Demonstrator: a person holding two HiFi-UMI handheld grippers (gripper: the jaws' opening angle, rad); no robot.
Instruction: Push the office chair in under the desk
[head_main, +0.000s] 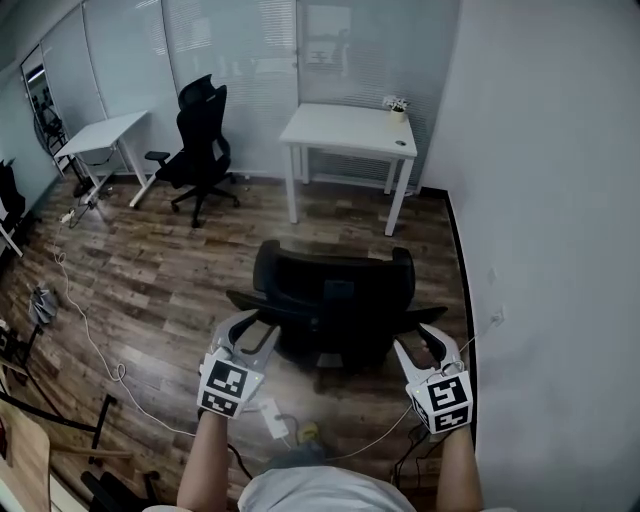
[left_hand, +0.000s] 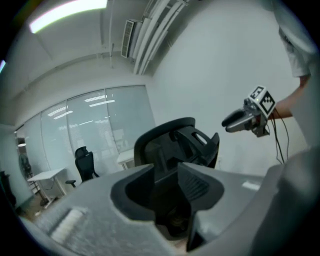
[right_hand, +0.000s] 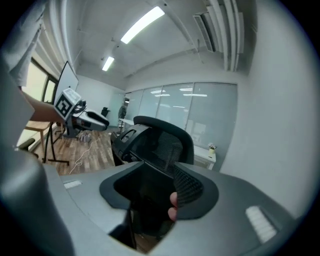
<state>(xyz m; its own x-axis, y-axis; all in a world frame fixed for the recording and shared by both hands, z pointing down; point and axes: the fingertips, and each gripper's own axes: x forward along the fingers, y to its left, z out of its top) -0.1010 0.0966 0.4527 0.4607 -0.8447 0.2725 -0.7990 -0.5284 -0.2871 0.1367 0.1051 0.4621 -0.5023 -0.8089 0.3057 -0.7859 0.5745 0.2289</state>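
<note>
**Head view:** The office chair (head_main: 335, 300) stands on the wood floor (head_main: 150, 270) with its back toward the person. It is well short of the white desk (head_main: 345, 128) and not under it. The left gripper (head_main: 252, 333) is at the chair's left armrest (head_main: 262, 308), and the right gripper (head_main: 425, 345) is at the right armrest (head_main: 428, 316).

**Left gripper view:** The jaws stand apart, and a dark part of the chair fills the gap.

**Right gripper view:** The jaws stand apart, with a dark chair part between them.
</note>
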